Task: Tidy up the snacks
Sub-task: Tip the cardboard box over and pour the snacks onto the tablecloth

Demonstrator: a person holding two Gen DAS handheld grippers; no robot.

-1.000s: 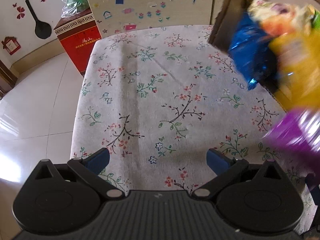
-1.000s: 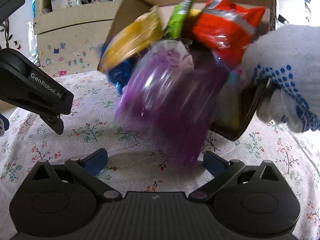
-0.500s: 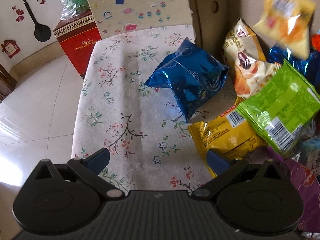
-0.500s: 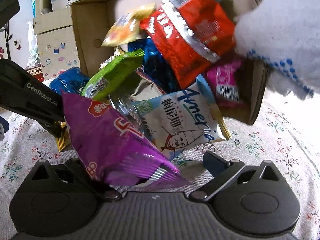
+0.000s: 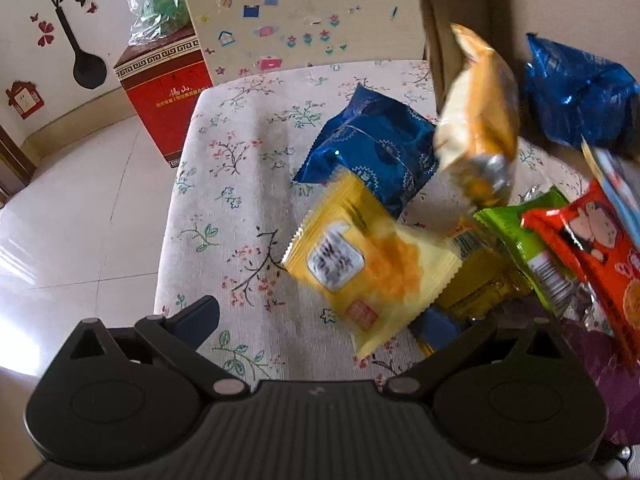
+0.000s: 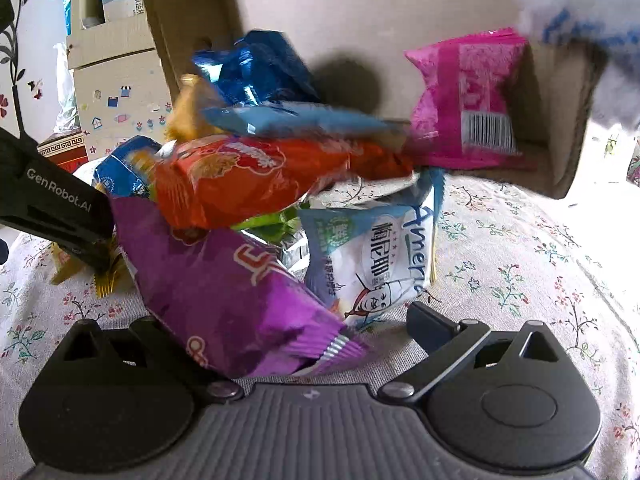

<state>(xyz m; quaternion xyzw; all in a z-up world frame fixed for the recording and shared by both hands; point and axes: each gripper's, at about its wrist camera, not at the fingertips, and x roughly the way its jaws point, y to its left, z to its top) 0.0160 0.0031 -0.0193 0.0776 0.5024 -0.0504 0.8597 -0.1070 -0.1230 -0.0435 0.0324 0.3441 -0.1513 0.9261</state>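
A gloved hand (image 6: 580, 12) tips a cardboard box (image 6: 320, 8) above the flowered tablecloth (image 5: 240, 200), and snack packets spill out. In the left wrist view a yellow packet (image 5: 372, 268) sits by the right finger of my open left gripper (image 5: 316, 322). Beyond it lie a blue packet (image 5: 372, 152), a green one (image 5: 524, 240) and a red one (image 5: 592, 256). A blurred orange packet (image 5: 476, 120) is in the air. My right gripper (image 6: 312, 324) is open. A purple packet (image 6: 224, 280) covers its left finger and a white-blue packet (image 6: 376, 256) lies just ahead. A pink packet (image 6: 468, 104) hangs at the box mouth.
The table's left edge drops to a tiled floor (image 5: 80, 208). A red box (image 5: 168, 92) with a plastic bag (image 5: 156, 4) on top stands there, against a stickered cabinet (image 5: 300, 12). My left gripper's body (image 6: 52, 204) sits left of the pile.
More packets have dropped from the box onto the pile. A yellow packet has come down between my left gripper's fingers. The red packet has fallen lower. Neither gripper has moved.
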